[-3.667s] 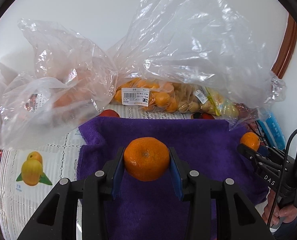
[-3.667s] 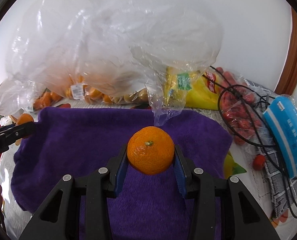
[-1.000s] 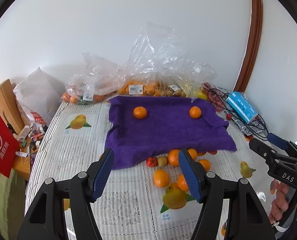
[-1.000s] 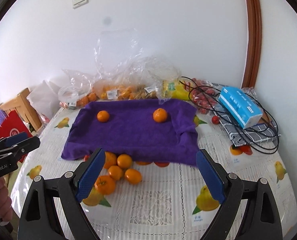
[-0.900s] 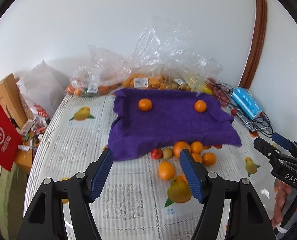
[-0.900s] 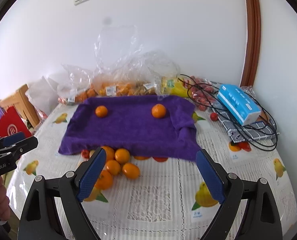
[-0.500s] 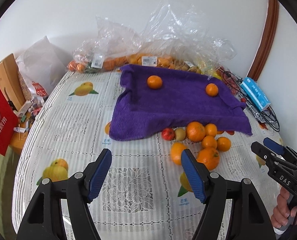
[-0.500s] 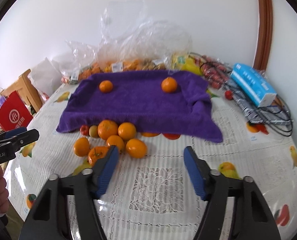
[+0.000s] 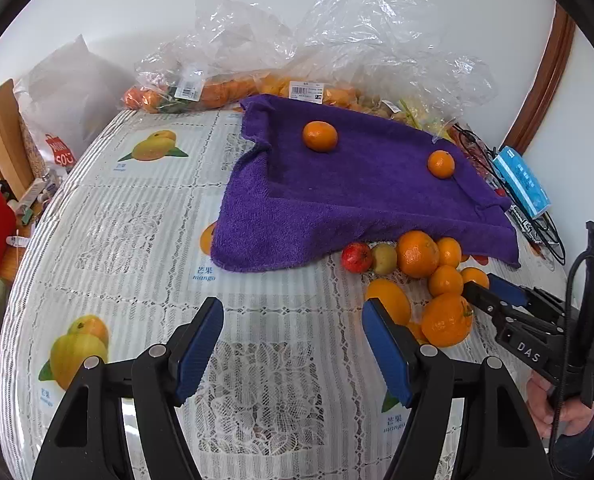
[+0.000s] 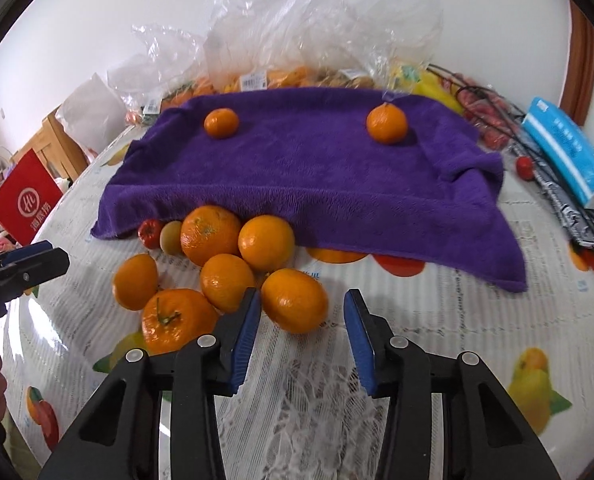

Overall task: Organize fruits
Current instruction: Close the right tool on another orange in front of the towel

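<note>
A purple towel (image 9: 361, 200) (image 10: 317, 176) lies on the table with two mandarins on it, a left one (image 9: 320, 136) (image 10: 221, 123) and a right one (image 9: 441, 164) (image 10: 387, 123). Several loose oranges (image 9: 417, 254) are piled at its near edge. My right gripper (image 10: 303, 332) is low over the pile and its jaws are closing. The nearest orange (image 10: 295, 300) sits just ahead between the tips, and the pads do not press on it. My left gripper (image 9: 293, 340) stands open over bare tablecloth left of the pile, holding nothing.
Clear plastic bags of fruit (image 9: 297, 60) line the wall behind the towel. A blue tissue pack (image 10: 565, 148) and black cables (image 10: 497, 112) lie at the right. A small red fruit (image 10: 150, 233) and a green one (image 10: 171, 237) sit beside the pile. A red bag (image 10: 25, 200) stands at left.
Both grippers, each earlier shut on a mandarin over the towel, have let go and come down towards the pile. The right jaws have narrowed a lot.
</note>
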